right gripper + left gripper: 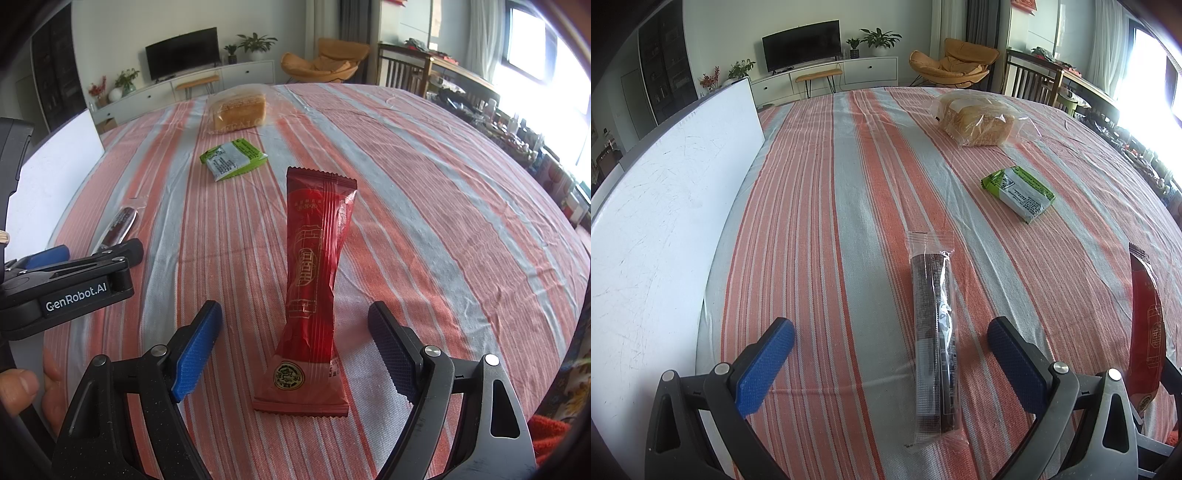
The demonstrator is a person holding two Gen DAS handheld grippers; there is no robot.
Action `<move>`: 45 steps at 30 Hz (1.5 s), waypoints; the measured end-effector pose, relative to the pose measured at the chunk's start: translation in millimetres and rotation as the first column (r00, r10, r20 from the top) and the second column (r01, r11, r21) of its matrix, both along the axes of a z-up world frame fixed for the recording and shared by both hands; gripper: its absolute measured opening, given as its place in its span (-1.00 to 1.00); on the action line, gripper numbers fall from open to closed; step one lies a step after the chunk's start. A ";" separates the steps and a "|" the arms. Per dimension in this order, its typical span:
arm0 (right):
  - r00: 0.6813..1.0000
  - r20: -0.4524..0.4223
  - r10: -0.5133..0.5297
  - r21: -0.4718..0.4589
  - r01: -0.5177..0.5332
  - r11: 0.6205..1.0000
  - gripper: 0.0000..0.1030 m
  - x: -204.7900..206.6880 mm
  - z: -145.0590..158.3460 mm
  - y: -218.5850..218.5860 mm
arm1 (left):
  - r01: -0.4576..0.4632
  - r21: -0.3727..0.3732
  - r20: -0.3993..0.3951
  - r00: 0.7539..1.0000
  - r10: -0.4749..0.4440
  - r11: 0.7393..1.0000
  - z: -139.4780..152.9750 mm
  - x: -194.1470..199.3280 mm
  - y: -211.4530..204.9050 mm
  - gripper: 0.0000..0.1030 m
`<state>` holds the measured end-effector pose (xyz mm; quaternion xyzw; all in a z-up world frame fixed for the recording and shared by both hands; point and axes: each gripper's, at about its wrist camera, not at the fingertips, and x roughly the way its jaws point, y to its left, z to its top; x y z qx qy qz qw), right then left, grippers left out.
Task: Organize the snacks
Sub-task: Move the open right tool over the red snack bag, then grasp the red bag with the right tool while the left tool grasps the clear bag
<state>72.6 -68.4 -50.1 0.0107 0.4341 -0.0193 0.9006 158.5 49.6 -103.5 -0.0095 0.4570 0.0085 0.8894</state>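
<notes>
A long dark snack stick in clear wrap (934, 350) lies on the striped tablecloth between the spread fingers of my left gripper (892, 328), which is open and not touching it. A long red snack packet (314, 280) lies between the fingers of my right gripper (295, 314), also open, pads apart from it. Farther back rest a green-and-white packet (1019, 194) (232, 158) and a bagged bread loaf (979, 118) (238, 107). The red packet (1147, 328) shows at the left wrist view's right edge. The dark stick (118, 227) shows in the right wrist view beside the left gripper's body.
A white board (657, 229) lies along the table's left side. The striped cloth (443, 206) covers the whole table. A hand (22, 387) holds the left gripper's handle at the lower left. Living-room furniture, a TV and chairs stand beyond the far edge.
</notes>
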 end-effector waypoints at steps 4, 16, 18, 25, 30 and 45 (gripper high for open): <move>1.000 0.000 0.000 0.000 0.000 1.000 0.63 0.2 -0.2 -0.3 | 0.000 0.000 0.000 1.000 0.000 1.000 0.2 -0.1 0.1 1.00; 1.000 0.000 0.000 0.000 0.000 1.000 0.63 0.2 -0.3 -0.2 | 0.000 0.000 0.000 1.000 0.000 1.000 0.0 0.0 0.1 1.00; 1.000 0.000 0.000 0.000 0.000 1.000 0.63 0.2 -0.3 -0.2 | 0.000 0.000 0.000 1.000 0.000 1.000 0.0 0.0 0.1 1.00; 1.000 0.000 0.000 0.000 0.000 1.000 0.63 0.2 -0.4 0.0 | 0.000 0.000 0.000 1.000 0.000 1.000 -0.1 0.0 0.0 1.00; 1.000 0.000 0.000 0.000 0.000 1.000 0.63 0.1 -0.3 0.1 | 0.000 0.000 0.000 1.000 0.000 1.000 -0.1 0.0 0.1 1.00; 0.992 -0.070 -0.103 0.472 0.124 0.873 0.58 -2.6 9.9 -72.6 | 0.063 -0.206 -0.196 0.975 -0.104 0.977 12.1 18.3 16.0 0.99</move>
